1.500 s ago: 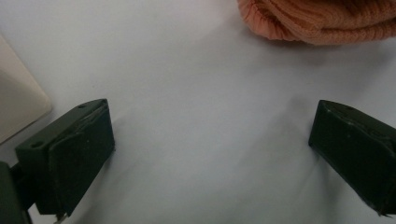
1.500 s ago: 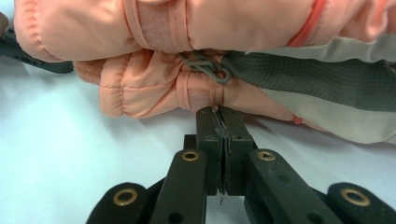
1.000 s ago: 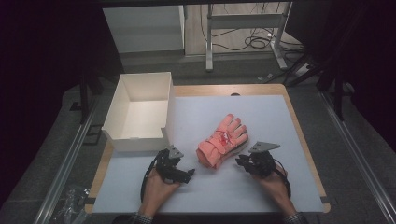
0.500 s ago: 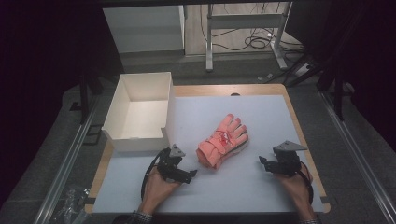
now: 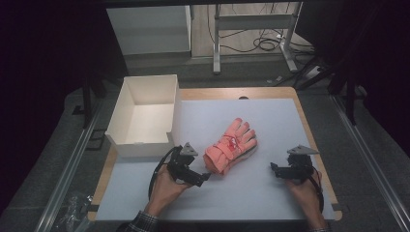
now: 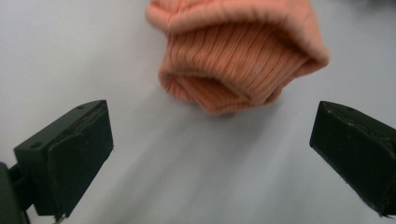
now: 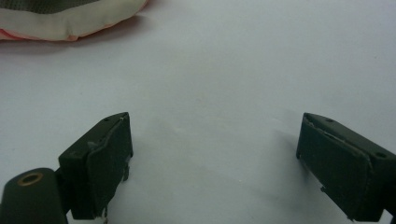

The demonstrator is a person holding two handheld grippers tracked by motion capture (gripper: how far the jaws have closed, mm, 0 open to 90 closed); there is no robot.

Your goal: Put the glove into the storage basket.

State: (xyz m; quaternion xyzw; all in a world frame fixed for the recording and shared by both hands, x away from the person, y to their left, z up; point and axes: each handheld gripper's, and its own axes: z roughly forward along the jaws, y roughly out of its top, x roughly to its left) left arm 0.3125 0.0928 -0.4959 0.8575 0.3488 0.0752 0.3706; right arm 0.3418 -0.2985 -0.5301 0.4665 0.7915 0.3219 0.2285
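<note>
Now, line by line:

Glove: an orange-pink knitted glove lies flat near the middle of the table's white mat, fingers pointing up and to the right in the high view, ribbed cuff toward the person. In the left gripper view the cuff lies ahead of the jaws, slightly bunched, resting on the mat.

Left tool: the left tool sits just beside the cuff, pointing to the right and a little toward the glove. Its jaws stand wide apart with bare mat between them; the pads touch nothing.

Left hand: the left hand grips the tool from behind, forearm coming in from the bottom edge in a checked sleeve, wrist angled so the tool leans low over the mat.

Right tool: the right tool is well apart from the glove, near the mat's right side, pointing left. Its jaws have just been opening and now stand fully apart, nothing between them. In the right gripper view the glove's pale edge shows far ahead at upper left.

Right hand: the right hand holds the tool low, forearm rising from the bottom right.

Box: an open white box stands at the table's left, well beyond the left tool.
</note>
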